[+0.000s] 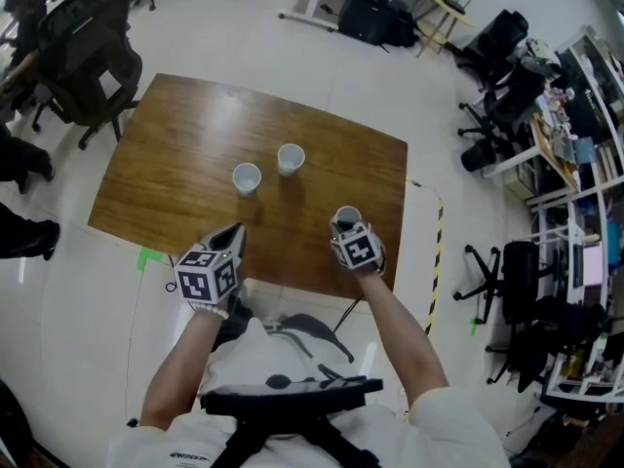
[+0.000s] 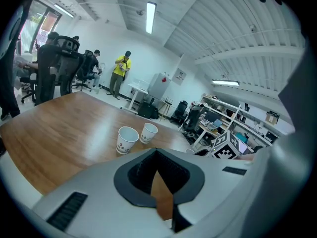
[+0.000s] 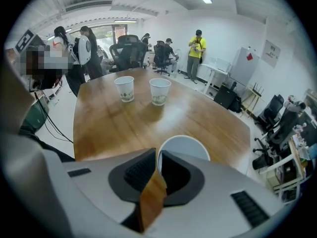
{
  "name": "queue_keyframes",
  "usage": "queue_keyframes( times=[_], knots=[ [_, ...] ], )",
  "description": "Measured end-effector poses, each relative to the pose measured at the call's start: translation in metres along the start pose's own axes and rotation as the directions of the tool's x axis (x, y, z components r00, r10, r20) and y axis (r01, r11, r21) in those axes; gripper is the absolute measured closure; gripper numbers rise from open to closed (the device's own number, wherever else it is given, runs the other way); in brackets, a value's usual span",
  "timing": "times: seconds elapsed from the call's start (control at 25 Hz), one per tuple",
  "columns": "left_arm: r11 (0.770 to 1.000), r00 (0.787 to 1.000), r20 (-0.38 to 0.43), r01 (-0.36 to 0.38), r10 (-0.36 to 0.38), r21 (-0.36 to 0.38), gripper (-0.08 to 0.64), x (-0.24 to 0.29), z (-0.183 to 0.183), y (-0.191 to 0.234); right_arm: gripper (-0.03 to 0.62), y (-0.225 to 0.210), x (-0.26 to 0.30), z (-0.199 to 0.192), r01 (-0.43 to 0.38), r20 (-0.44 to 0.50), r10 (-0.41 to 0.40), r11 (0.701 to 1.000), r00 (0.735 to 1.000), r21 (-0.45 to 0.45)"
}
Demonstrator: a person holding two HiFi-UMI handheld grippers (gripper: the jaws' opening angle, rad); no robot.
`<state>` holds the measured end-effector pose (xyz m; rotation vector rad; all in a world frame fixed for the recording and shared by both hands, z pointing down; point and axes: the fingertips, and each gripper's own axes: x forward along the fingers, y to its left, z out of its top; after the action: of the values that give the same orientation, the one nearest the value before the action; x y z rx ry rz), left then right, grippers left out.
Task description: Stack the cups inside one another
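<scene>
Jaws of right gripper (image 3: 157, 152) apparently pinch rim of near cup (image 3: 185, 147); left gripper (image 2: 156, 151) jaws closed and empty

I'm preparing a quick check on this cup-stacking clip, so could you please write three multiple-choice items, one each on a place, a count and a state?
1. Where is the cup nearest the person? A. Nested in another cup. B. Between the right gripper's jaws. C. Lying sideways mid-table.
2. How many cups stand on the table? A. Two. B. Three. C. Five.
3. How is the left gripper? A. Shut and empty. B. Clamped on a cup. C. Wide open.
Answers: 1 B, its wall sits between the pads; 2 B, two mid-table cups plus the near one; 3 A, its jaws meet with nothing between.
</scene>
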<state>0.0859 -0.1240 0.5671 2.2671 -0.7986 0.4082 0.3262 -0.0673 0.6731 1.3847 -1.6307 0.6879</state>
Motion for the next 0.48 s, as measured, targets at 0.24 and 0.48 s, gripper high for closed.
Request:
queue_keyframes(
  times=[0.24, 0.48],
  knots=[
    [1.0, 1.0, -0.004, -0.004, 0.004, -0.007, 0.563, 0.0017, -0.0016, 0.004, 0.56, 0.0004, 0.0023, 0.0014, -0.006, -0.001, 0.006, 1.0, 1.0, -0.005],
    [1.0, 1.0, -0.005, -0.003, 0.003, -0.006, 0.563, 0.0022, -0.0024, 0.0031, 0.561, -0.0025, -0.0066, 0.0027, 0.004, 0.006, -0.004, 1.0, 1.0, -0.008]
  ],
)
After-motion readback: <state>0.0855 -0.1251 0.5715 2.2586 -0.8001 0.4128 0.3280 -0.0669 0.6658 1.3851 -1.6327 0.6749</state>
